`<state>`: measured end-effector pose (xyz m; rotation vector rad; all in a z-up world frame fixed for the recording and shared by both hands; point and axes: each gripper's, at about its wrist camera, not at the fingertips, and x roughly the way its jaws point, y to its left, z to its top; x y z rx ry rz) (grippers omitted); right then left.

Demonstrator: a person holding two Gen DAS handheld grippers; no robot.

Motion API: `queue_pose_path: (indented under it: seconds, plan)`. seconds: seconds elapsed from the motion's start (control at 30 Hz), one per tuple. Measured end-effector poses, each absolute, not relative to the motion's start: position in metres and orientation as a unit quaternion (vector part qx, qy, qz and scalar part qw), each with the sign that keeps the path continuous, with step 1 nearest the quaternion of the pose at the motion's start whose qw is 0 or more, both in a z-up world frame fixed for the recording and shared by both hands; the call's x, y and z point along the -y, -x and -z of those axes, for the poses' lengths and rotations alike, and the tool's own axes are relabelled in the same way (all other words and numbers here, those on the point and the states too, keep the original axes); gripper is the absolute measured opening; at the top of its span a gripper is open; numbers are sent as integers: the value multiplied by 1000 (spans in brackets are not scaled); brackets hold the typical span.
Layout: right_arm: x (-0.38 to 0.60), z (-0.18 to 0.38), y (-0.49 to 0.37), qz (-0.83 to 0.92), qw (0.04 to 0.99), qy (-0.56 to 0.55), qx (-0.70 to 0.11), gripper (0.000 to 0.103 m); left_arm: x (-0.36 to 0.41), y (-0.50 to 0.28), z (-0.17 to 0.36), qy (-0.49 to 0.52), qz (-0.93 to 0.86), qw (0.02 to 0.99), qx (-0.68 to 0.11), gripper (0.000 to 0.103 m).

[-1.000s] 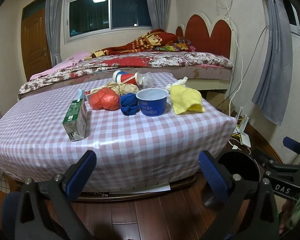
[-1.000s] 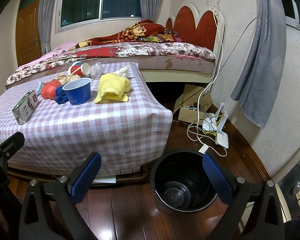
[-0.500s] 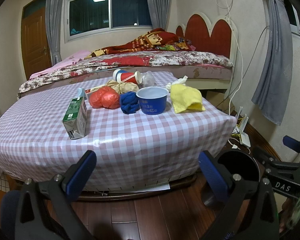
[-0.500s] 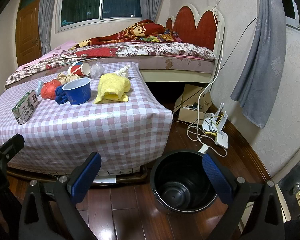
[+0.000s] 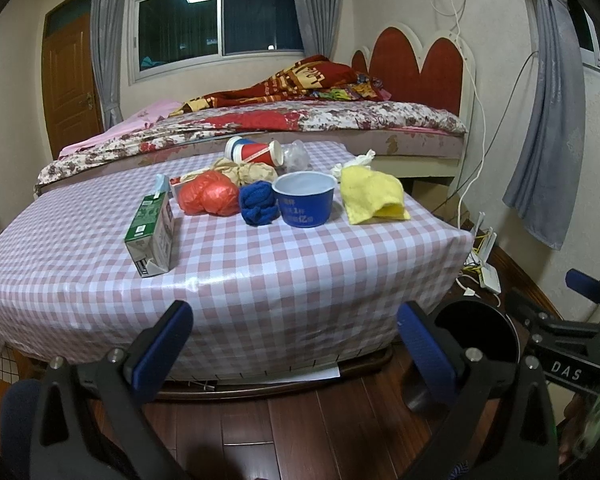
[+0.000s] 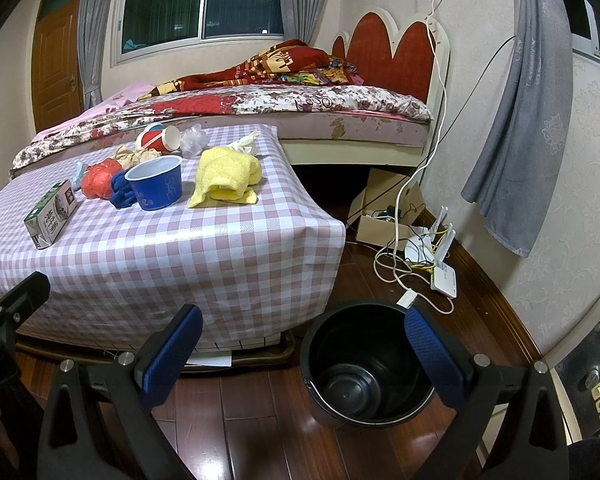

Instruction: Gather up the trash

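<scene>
On the checked tablecloth [image 5: 260,264] lie a green milk carton [image 5: 152,236], a red plastic bag [image 5: 209,193], a blue cloth ball [image 5: 258,203], a blue paper bowl [image 5: 305,199], a yellow cloth [image 5: 372,196], a tipped red paper cup [image 5: 254,151] and crumpled paper [image 5: 242,171]. An empty black bin [image 6: 366,362] stands on the floor right of the table. My left gripper [image 5: 294,354] is open, low in front of the table edge. Above the floor by the bin, my right gripper [image 6: 300,354] is open too. Neither holds anything.
A bed [image 6: 284,108] with a red headboard stands behind the table. Cables, a cardboard box [image 6: 380,216] and a white router [image 6: 440,264] lie on the wooden floor by the right wall. A grey curtain [image 6: 516,140] hangs there.
Almost nothing differs; the left wrist view has crept very slightly, and both grippers stay open and empty.
</scene>
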<state>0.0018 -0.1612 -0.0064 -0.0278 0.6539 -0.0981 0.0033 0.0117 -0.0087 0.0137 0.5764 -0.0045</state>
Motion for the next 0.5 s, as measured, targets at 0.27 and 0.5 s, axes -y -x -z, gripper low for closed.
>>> queue_pose_path:
  seconds: [0.27,0.5]
  plan:
    - [161,7,-2,48,946,14,-321,102,-11,-4,8,-6,2,958,-285,102]
    - [160,7,-2,48,946,14,-321,102,-12,-4,9,-6,3,958,-286,102]
